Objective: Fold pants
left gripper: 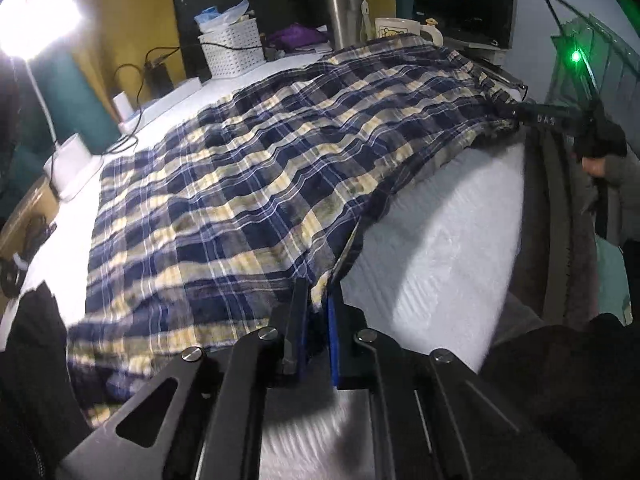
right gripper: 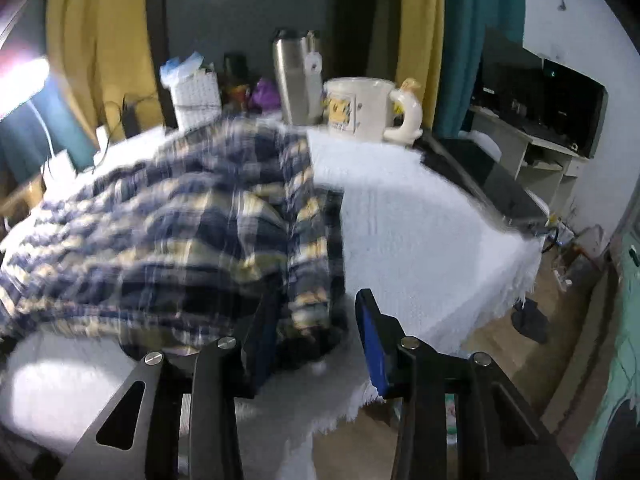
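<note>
Navy, cream and grey plaid pants [left gripper: 256, 184] lie spread across a white-covered table [left gripper: 436, 232]. My left gripper [left gripper: 318, 300] is shut on the near edge of the pants. My right gripper [right gripper: 316, 312] stands open at the other end of the pants [right gripper: 192, 232], its jaws wide apart with the waistband end lying between them, blurred. In the left wrist view the right gripper [left gripper: 508, 110] shows far right at the pants' waist corner.
At the table's back stand a white basket [left gripper: 232, 50], a steel tumbler [right gripper: 294, 76], a cream mug [right gripper: 360, 108] and cables. A bright lamp [left gripper: 36, 24] stands left. A dark laptop [right gripper: 480, 176] lies at the right edge. The wooden floor [right gripper: 500, 340] lies beyond the edge.
</note>
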`<move>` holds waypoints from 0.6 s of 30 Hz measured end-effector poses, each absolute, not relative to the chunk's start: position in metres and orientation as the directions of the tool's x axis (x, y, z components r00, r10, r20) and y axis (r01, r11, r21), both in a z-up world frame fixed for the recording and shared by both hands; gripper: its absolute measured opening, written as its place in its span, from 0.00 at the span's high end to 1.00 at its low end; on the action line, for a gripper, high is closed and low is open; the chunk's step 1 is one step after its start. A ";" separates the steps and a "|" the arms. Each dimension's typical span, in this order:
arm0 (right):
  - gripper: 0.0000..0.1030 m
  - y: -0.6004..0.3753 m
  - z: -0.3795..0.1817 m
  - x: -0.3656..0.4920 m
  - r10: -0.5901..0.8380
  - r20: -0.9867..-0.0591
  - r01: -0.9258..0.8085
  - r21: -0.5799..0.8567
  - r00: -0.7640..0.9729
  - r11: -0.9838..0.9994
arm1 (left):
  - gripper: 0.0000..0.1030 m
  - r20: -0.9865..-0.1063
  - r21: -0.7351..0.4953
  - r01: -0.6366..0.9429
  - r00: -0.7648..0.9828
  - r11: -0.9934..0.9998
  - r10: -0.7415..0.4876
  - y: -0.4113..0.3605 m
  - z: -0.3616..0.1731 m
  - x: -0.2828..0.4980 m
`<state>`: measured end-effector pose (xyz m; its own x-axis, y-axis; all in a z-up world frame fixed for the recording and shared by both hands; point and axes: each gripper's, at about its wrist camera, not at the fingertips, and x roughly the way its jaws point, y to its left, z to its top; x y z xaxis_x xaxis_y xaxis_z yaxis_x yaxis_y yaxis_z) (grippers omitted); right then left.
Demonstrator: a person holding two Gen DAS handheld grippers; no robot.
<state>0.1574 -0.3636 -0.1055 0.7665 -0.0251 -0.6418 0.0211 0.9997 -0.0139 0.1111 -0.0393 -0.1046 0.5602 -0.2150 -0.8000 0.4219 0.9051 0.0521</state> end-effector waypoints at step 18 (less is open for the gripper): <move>0.30 -0.371 -0.063 0.147 -0.054 -0.628 0.035 -0.042 0.776 0.999 | 0.45 -0.770 -0.137 0.135 0.609 0.981 -0.191 0.083 -0.067 0.133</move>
